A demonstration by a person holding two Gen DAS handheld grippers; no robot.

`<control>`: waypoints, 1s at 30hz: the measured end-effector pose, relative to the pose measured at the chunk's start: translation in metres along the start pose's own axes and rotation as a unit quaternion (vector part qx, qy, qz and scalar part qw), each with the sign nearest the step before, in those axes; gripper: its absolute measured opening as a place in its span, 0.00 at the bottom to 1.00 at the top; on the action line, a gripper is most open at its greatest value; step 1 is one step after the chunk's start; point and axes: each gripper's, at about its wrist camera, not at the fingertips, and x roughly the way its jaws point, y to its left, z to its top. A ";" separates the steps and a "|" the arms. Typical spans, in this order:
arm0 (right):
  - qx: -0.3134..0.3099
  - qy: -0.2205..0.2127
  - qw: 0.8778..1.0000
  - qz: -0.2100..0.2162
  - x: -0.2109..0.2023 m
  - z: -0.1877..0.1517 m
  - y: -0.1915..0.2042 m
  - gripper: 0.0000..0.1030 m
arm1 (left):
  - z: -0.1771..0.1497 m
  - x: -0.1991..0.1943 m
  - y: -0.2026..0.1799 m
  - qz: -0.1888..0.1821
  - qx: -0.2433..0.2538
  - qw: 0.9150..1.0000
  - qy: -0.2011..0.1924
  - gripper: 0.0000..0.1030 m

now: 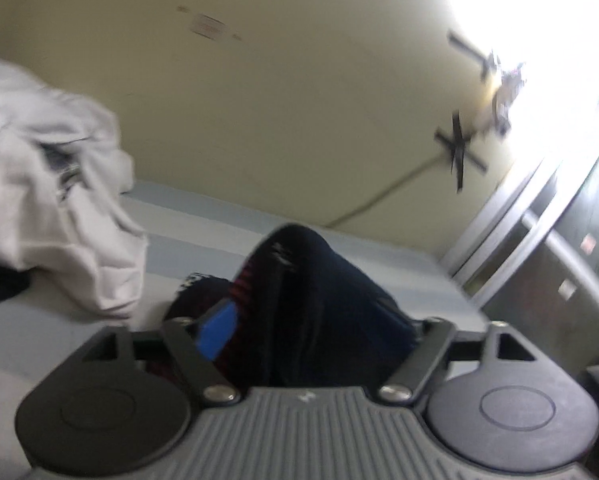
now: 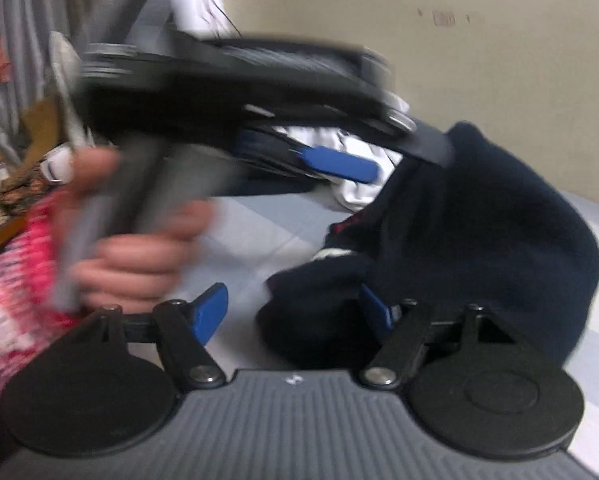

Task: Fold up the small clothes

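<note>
1. Lying heaped on the striped bed sheet (image 1: 227, 236), a dark navy garment (image 2: 479, 240) is seen between both grippers.
2. The left gripper (image 1: 311, 320) is shown spread wide, cloth bunched between its jaws but not pinched; the right gripper (image 2: 295, 308) is likewise parted, holding nothing.
3. The garment is judged soft, light and limp; a hem or corner would best be taken.
4. Edges are blurred, and the left gripper's far finger is hidden by cloth. A white garment (image 1: 59, 184) is piled nearby.

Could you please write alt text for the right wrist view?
The right gripper, open, points at a heaped dark navy garment on a pale striped bed sheet. Opposite, a hand holds the left gripper over it.
</note>
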 end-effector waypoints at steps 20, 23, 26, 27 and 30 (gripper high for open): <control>0.274 -0.037 0.957 -0.083 -0.012 -0.044 -0.119 0.69 | -0.026 0.013 0.003 0.124 0.058 0.991 -0.007 0.37; 0.277 -0.066 0.955 -0.078 -0.040 -0.050 -0.113 0.69 | -0.026 -0.004 0.005 0.135 0.044 0.990 -0.009 0.62; 0.288 -0.081 0.952 -0.064 -0.057 -0.053 -0.117 0.74 | -0.027 -0.021 0.015 0.159 0.030 0.987 -0.023 0.83; 0.293 -0.085 0.951 -0.060 -0.059 -0.053 -0.118 0.76 | -0.026 -0.024 0.021 0.160 0.019 0.987 -0.023 0.94; 0.297 -0.081 0.949 -0.062 -0.052 -0.052 -0.122 0.77 | -0.024 -0.026 0.034 0.111 -0.020 0.994 -0.008 1.00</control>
